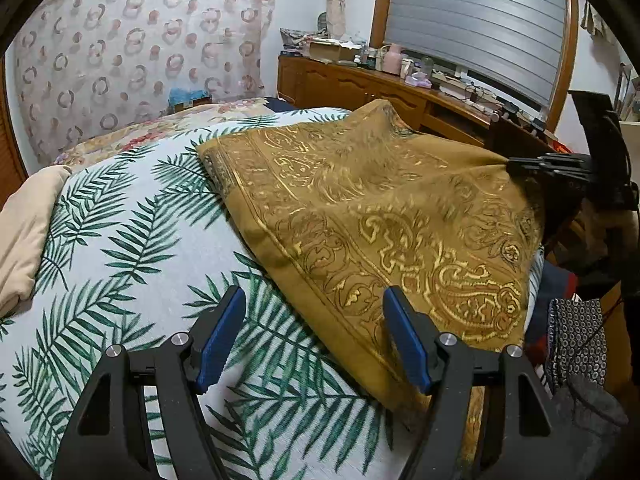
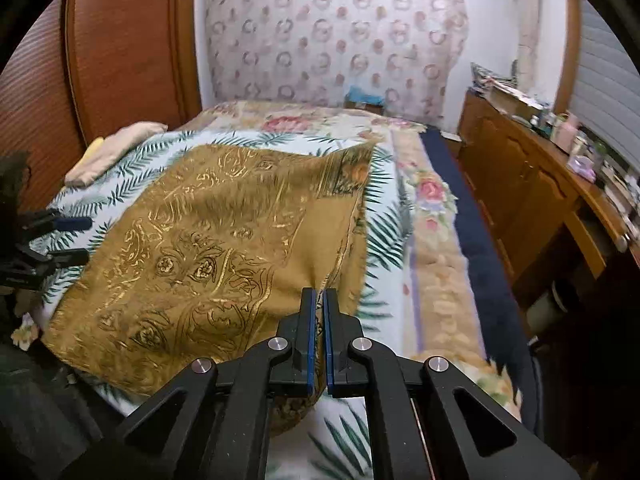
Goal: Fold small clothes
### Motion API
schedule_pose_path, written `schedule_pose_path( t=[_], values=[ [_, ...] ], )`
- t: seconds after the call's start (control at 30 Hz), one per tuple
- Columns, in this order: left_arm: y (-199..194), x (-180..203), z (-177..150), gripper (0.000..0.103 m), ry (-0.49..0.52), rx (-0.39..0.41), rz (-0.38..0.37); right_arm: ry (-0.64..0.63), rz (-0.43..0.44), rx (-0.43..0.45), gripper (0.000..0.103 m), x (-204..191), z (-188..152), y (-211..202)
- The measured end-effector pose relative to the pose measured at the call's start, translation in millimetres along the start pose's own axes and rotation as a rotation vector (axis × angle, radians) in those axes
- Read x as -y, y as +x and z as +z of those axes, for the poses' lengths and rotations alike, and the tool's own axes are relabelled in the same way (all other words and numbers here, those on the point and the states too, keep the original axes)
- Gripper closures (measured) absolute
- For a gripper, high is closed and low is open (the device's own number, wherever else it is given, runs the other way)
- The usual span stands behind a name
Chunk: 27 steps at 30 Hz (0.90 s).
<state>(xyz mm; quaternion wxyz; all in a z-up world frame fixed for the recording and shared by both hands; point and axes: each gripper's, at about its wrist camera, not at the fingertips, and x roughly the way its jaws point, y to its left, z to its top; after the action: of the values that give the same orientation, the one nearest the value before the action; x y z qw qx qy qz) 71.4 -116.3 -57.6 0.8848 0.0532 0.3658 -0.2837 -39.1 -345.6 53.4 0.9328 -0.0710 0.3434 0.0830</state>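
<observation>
a: lying across the palm-leaf bedspread, the mustard-gold patterned cloth, spread wide with one corner drawn up toward the right.
b: pinched at that raised corner by the right gripper, blue pads pressed nearly together on a fold of the fabric.
a: seen from the other side too, right gripper clamped on the cloth's far edge, pulling it taut into a ridge.
b: left gripper spread wide, nothing between the blue pads, hovering just over the near edge of the cloth and the leaf print.
a: same one at the left border of the right wrist view, left gripper parted, just beside the cloth's edge, contact impossible to tell.
b: cream pillow off at the bed's left side, well apart from the cloth.
a: floral blanket beyond the leaf print, wooden dresser cluttered along the wall.
b: far corner of the cloth slightly lifted, rest flat on the bed.
</observation>
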Motion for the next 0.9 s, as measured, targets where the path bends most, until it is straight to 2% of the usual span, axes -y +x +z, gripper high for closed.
schedule_pose_path(
  t=[0.17,0.33,0.4,0.47,0.57,0.63,0.77,0.8,0.83,0.9],
  values=[
    [5,9,-4,0.031,0.022,-0.024,-0.005,0.009,-0.013,-0.024,0.100,0,-9,-4],
    [5,11,-8,0.031,0.022,-0.044,-0.007,0.011,-0.042,-0.014,0.099,-22,4,9],
    [5,12,-8,0.031,0.024,-0.045,-0.007,0.003,-0.055,-0.008,0.093,-36,5,22],
    [5,13,-8,0.031,0.026,-0.047,-0.006,-0.007,-0.074,-0.003,0.092,-41,1,23],
    [5,13,-9,0.031,0.025,-0.052,-0.007,-0.013,-0.080,-0.004,0.077,-45,2,24],
    [6,14,-10,0.031,0.025,-0.055,-0.009,-0.018,-0.077,0.010,0.052,-50,3,23],
    [2,18,-14,0.031,0.030,-0.066,-0.025,-0.013,-0.020,0.016,0.051,-59,0,24],
    [1,19,-15,0.035,0.030,-0.069,-0.040,-0.018,-0.011,0.016,0.051,-64,-1,24],
    [0,20,-16,0.044,0.030,-0.075,-0.055,-0.021,0.003,0.015,0.051,-67,-2,24],
    [-2,24,-20,0.051,0.030,-0.098,-0.087,-0.029,0.030,0.011,0.051,-75,-4,25]
  ],
)
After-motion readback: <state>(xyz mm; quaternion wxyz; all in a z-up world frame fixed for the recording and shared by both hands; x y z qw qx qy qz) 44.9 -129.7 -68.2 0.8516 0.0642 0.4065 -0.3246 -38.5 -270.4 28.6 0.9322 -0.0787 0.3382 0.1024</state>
